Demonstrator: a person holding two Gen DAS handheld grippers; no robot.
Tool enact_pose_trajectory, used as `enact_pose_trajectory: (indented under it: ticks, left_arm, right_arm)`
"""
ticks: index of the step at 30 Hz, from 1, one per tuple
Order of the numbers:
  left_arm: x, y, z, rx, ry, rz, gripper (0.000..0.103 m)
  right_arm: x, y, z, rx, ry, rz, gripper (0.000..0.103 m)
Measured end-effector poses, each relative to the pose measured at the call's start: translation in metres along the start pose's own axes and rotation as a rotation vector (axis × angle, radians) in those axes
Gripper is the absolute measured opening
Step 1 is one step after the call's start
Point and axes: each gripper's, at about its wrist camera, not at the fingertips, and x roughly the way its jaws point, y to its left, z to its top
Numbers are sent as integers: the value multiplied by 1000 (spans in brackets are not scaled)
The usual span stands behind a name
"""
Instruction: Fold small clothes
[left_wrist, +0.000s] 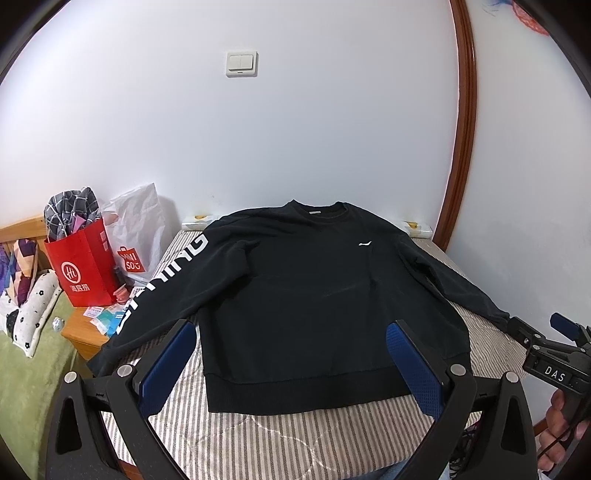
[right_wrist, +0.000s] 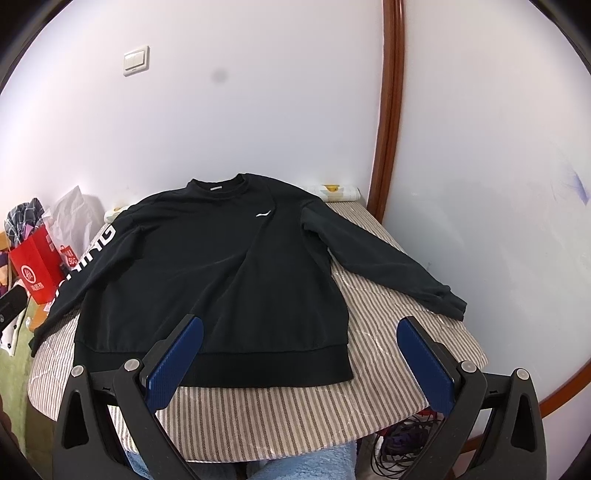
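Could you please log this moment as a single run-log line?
sweatshirt: flat, unfolded, on striped table | left gripper: open, empty | right gripper: open, empty

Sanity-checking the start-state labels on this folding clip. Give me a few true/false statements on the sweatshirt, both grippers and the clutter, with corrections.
1. The black sweatshirt lies flat, front up, on the striped cover. True.
2. The left gripper is clamped on the hem. False: its jaws stand wide apart, holding nothing.
3. The right gripper is open too. True.
4. Both sleeves are already folded across the chest. False: both are spread outward, and the lettered sleeve hangs past the cover's edge.
5. The red paper bag sits on the sweatshirt. False: it stands off to the side, apart from it.
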Motion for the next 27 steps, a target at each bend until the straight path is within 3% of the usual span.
enact_pose_trajectory:
  ticks: [20, 27]
  left_arm:
    - [15, 11, -2, -34, -2, -15, 103]
    - [53, 37, -9, -71, 66, 12, 103]
  right_arm:
    - [6, -9, 0, 26, -24, 11, 103]
    - [27, 3, 4, -34, -24, 8, 103]
